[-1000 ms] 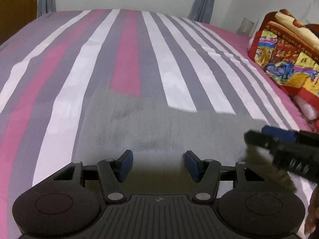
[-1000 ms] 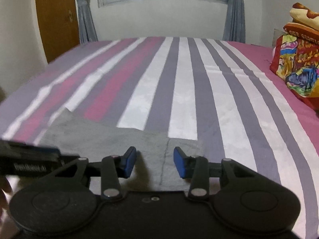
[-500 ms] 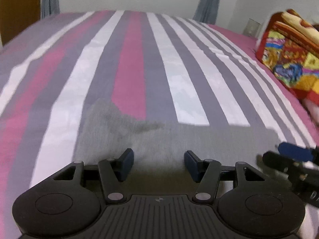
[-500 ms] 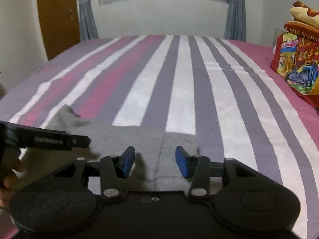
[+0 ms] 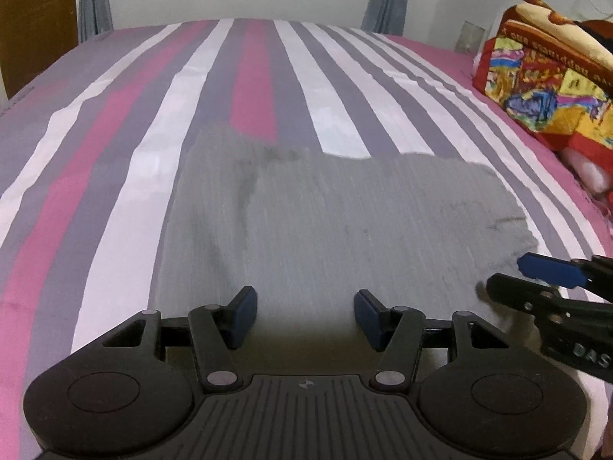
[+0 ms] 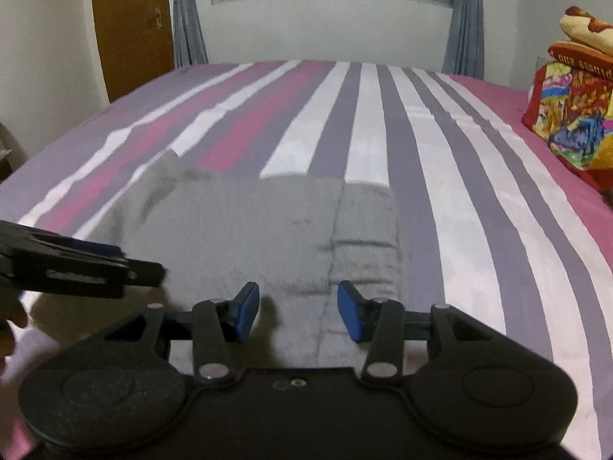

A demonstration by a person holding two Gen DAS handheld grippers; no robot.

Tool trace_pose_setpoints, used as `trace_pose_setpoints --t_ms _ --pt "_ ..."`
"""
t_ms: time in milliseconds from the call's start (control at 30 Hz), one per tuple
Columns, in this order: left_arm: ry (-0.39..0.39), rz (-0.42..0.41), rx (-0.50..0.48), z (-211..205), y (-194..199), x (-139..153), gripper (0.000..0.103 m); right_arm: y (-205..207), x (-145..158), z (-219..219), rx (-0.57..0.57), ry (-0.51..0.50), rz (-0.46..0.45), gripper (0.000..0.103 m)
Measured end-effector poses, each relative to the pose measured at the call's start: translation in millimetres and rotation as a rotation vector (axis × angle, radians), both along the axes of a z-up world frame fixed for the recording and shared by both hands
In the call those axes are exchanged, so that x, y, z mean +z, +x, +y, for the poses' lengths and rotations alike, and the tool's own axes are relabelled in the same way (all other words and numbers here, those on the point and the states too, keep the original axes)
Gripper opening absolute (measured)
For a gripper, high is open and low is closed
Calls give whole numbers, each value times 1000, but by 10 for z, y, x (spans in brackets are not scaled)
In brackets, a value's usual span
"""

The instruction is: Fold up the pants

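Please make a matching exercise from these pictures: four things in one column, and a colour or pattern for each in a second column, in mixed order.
Things:
1. pants
2. bedsheet
3. door
4. gripper pads

Colours:
A. blue
B. brown
C. plain grey
D. pink, white and grey stripes

Pairs: 1-C, 2-D, 3-B, 4-A

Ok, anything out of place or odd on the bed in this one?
Nothing stands out. The grey pants lie flat on the striped bedsheet, with only light creases near their left end. Both grippers, left and right, hover open over the cloth, gripping nothing. The colourful bedding is stacked at the side.
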State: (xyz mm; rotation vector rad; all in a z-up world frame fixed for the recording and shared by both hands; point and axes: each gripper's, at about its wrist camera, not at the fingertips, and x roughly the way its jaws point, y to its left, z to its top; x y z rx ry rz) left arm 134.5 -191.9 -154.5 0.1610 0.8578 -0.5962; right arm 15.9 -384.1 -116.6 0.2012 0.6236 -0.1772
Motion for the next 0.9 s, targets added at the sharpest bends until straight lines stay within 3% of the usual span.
trace_pose_setpoints --t_ms 467,633,767,900 --pt "-20 -10 -1 170 -323 83 57 -158 50 -26 -18 41 -16 47" --pt "-4 -28 -15 176 -368 51 57 -122 -28 23 12 -16 30 48" --pt "-39 -3 7 238 -400 101 57 -240 58 -8 -11 29 -18 54" --pt "-16 -25 -10 207 -440 38 57 -243 -111 7 -9 6 19 54"
